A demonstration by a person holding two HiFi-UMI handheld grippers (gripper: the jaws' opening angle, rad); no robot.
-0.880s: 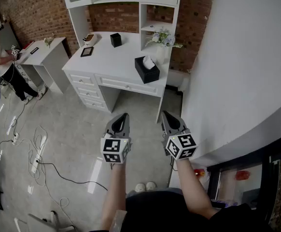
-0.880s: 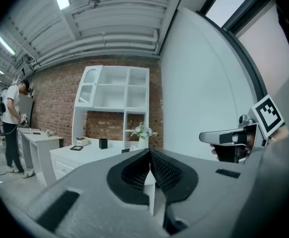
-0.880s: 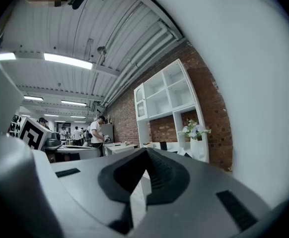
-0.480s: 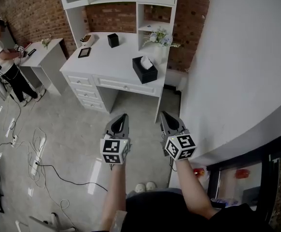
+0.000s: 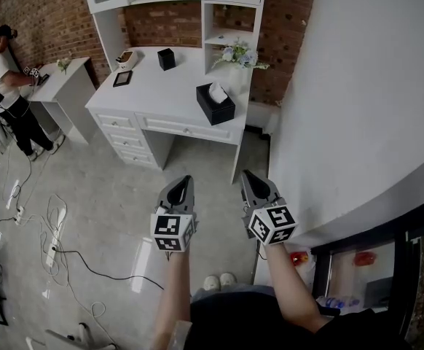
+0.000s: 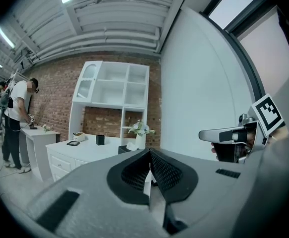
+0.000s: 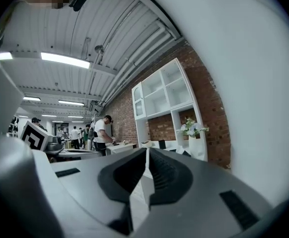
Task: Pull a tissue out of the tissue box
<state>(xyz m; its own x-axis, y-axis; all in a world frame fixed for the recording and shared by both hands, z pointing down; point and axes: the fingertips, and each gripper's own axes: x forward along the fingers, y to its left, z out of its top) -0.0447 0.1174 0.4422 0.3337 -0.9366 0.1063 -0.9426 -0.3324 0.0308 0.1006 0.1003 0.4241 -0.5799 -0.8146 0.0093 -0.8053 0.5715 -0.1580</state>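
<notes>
Left gripper [image 5: 185, 178] and right gripper [image 5: 247, 173] both have their fingers clenched on nothing, out over the floor [image 5: 110, 195]. The tissue box [image 5: 215, 105] is well ahead on the worktop's [image 5: 170, 86] right end, roughly between them (neither clearly nearer, I'd say). Head view shows the tissue [image 5: 218, 92] poking out the top and the box's long side running front-to-back, while the left gripper view just catches it above its fingers.

Bare floor [image 5: 197, 166] lies open between the left claw [image 5: 188, 179], the right claw [image 5: 246, 174] and the tabletop [image 5: 165, 86]. A curved white wall [image 5: 343, 122] hems the right side. The tissue box [image 5: 215, 105] is open from above, with flowers [image 5: 237, 54] behind it.
</notes>
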